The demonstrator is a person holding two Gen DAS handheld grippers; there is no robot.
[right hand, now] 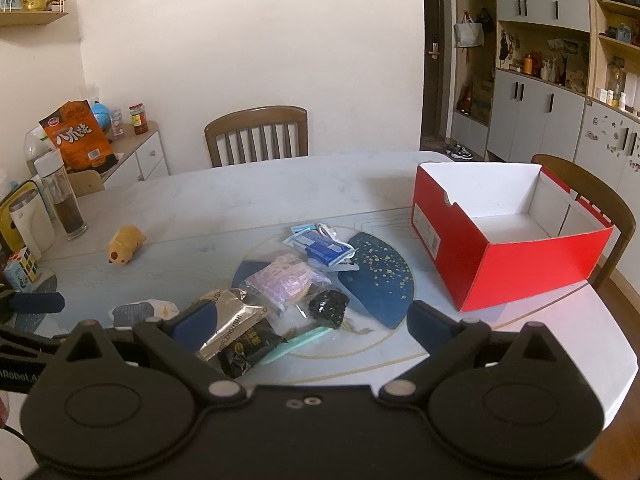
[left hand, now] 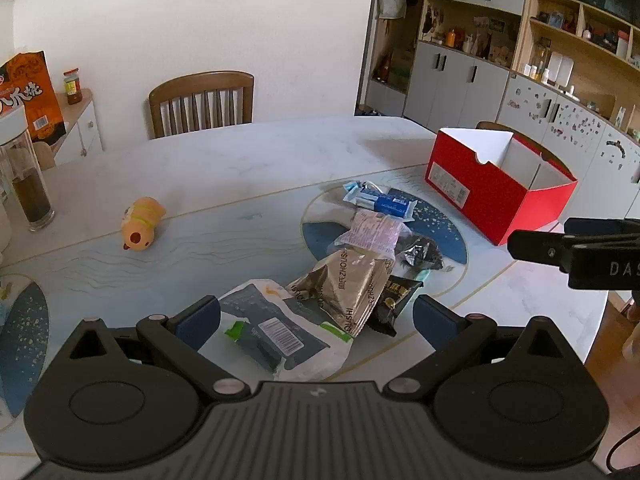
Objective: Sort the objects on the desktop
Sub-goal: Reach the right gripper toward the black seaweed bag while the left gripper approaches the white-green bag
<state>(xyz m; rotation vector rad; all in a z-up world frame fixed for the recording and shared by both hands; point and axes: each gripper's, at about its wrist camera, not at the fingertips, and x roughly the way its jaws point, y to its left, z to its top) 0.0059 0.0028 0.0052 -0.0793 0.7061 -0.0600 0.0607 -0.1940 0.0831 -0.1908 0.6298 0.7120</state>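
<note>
The red box [right hand: 516, 264] stands open on the right side of the counter [right hand: 280, 188], and the part of its white inside that shows holds nothing (the near wall hides the front of the floor). A pile of snack packets lies on a blue round mat [right hand: 380, 280] just left of the box: a blue packet [right hand: 320, 249] farthest back, a pink packet [right hand: 286, 284], a silver packet [right hand: 228, 320], a small black packet [right hand: 248, 350] and a white-and-blue bag [left hand: 276, 328] nearest. A yellow toy [left hand: 142, 224] lies on its side well apart to the left. The left tool [left hand: 316, 320] is spread wide over the bag, holding nothing. The right tool [right hand: 308, 322] is likewise spread above the pile. A glass bottle [right hand: 66, 204] at the far left holds dark liquid in its lower half.
</note>
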